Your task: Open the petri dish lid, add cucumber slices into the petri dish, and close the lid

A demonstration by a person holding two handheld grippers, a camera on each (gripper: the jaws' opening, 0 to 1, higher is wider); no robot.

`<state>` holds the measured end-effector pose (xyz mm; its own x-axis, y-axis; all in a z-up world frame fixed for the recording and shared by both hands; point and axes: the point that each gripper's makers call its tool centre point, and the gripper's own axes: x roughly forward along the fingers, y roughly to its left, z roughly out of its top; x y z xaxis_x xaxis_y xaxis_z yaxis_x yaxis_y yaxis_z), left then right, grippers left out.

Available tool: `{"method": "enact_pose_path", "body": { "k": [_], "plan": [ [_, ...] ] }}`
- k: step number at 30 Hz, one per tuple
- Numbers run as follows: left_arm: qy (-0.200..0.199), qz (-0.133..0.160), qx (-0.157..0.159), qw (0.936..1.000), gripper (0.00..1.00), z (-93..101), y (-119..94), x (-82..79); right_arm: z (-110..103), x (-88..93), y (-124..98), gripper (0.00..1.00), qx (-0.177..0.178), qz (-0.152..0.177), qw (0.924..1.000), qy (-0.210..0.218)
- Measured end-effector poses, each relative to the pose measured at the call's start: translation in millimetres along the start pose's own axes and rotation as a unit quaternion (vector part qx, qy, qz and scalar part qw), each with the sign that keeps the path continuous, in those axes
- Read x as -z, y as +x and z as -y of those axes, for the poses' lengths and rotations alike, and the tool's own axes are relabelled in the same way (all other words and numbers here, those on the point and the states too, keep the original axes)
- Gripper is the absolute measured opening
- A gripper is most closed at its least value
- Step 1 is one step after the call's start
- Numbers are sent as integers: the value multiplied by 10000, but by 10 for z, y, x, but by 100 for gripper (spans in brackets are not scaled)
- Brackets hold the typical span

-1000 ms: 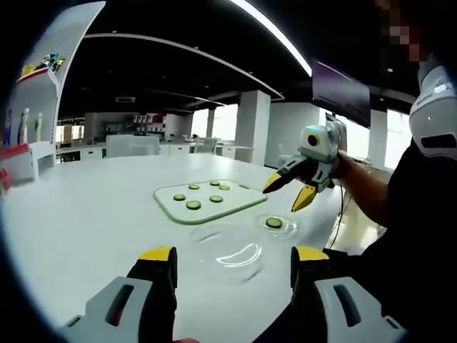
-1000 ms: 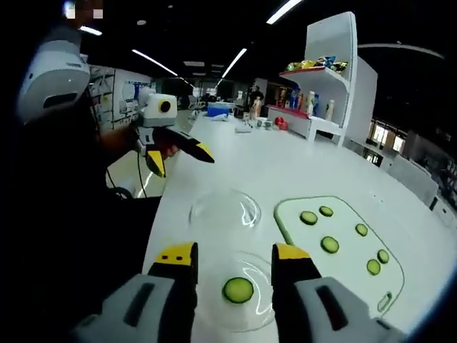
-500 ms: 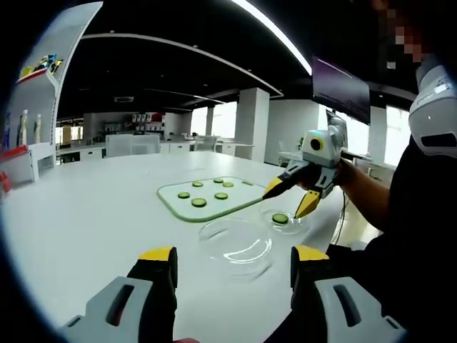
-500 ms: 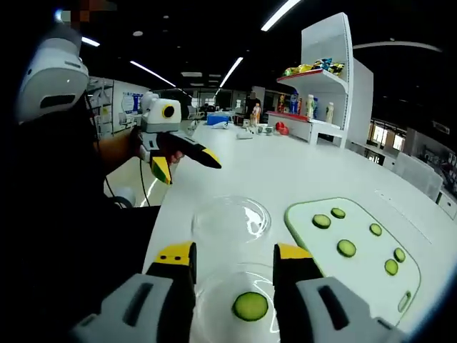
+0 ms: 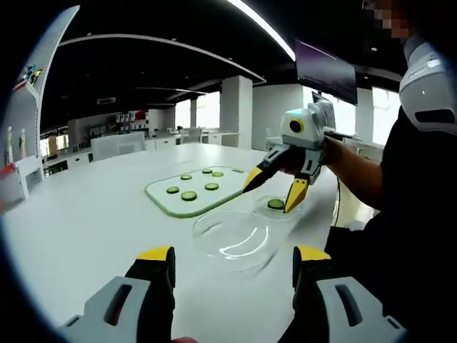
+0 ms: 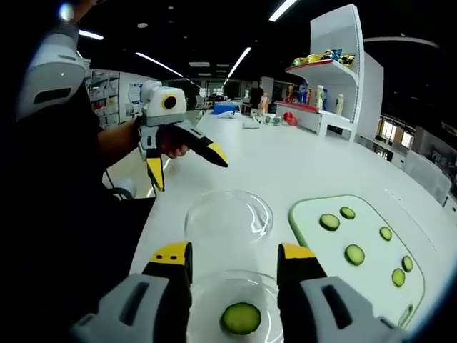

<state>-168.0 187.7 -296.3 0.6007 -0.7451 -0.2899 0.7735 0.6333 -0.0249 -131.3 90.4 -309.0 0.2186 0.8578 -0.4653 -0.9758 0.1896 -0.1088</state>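
Lid (image 5: 232, 238) lies off on the bench (image 5: 86, 214) beside the dish (image 6: 239, 314), which holds one slice (image 6: 240, 318); both near the bench's front edge. Both tongs, left (image 5: 232, 261) and right (image 6: 234, 259), gape empty. Lid looks thin, clear, slick and light: pinch its rim gently.

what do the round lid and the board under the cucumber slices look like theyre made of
Lid: clear and glossy, plastic or glass; the white table shows through it and it carries bright glints. Board: pale, smooth, matte, with a green rim, likely plastic.
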Motion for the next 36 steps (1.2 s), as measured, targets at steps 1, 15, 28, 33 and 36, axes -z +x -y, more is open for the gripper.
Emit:
{"method": "enact_pose_path", "body": {
  "k": [1, 15, 28, 33, 36],
  "plan": [
    [4, -7, 16, 10000, 66, -7, 16, 7, 9, 5, 16, 48, -21, -19, 10000, -6],
    [232, -253, 331, 9989, 71, -26, 173, 141, -21, 75, 223, 53, -421, -326, 9982, -292],
    [530, -263, 917, 9940, 73, -40, 288, 157, -35, 78, 335, 54, -689, -296, 9966, -350],
    [565, -238, 1100, 9920, 73, -43, 333, 165, -29, 89, 357, 55, -749, -283, 9962, -346],
    [615, -245, 1161, 9910, 72, -57, 358, 179, -34, 94, 370, 56, -801, -251, 9958, -363]
  ]
}}
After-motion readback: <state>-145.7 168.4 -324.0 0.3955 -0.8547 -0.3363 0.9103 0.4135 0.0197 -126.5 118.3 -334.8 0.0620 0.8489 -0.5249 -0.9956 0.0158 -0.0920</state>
